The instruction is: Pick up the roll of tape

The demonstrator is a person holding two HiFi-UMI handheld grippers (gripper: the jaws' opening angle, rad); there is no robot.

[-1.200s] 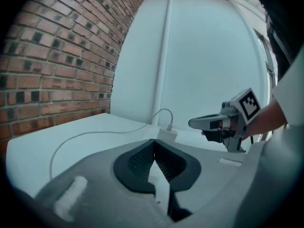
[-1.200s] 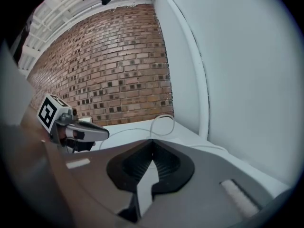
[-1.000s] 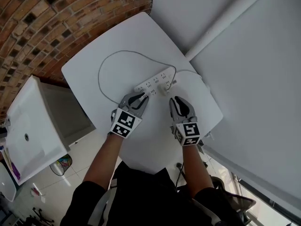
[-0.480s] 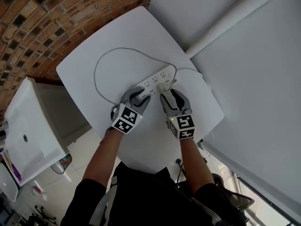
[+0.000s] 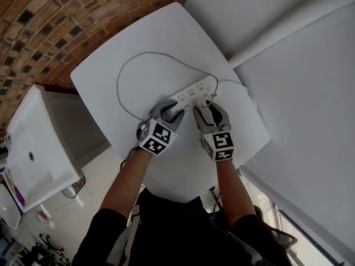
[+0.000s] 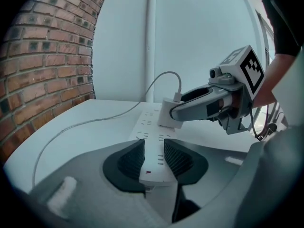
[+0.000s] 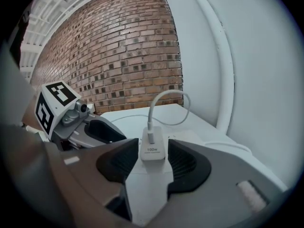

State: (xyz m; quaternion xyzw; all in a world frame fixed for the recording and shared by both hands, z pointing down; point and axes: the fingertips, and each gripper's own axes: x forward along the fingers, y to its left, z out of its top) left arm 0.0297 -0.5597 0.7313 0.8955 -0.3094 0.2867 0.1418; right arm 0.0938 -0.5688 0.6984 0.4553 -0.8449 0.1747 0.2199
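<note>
No roll of tape shows in any view. A white power strip [image 5: 194,95] lies on the white table [image 5: 138,54] with a white charger [image 7: 153,146] plugged into it. My left gripper [image 5: 169,111] straddles the strip's near end [image 6: 152,151], its dark pads close along both sides. My right gripper [image 5: 206,108] stands open around the charger, with narrow gaps on each side. In the left gripper view the right gripper [image 6: 180,110] reaches in at the charger [image 6: 168,113]. The left gripper [image 7: 102,129] shows at the left of the right gripper view.
The strip's grey cable [image 5: 119,82] loops over the table's far half. A white charger lead [image 7: 164,99] arcs up behind the charger. A brick wall [image 5: 55,15] and a white pipe [image 5: 288,26] border the table. A white cabinet [image 5: 33,148] stands below left.
Both grippers have come forward and down onto the power strip and opened their jaws. The left now flanks the strip's end, the right the charger.
</note>
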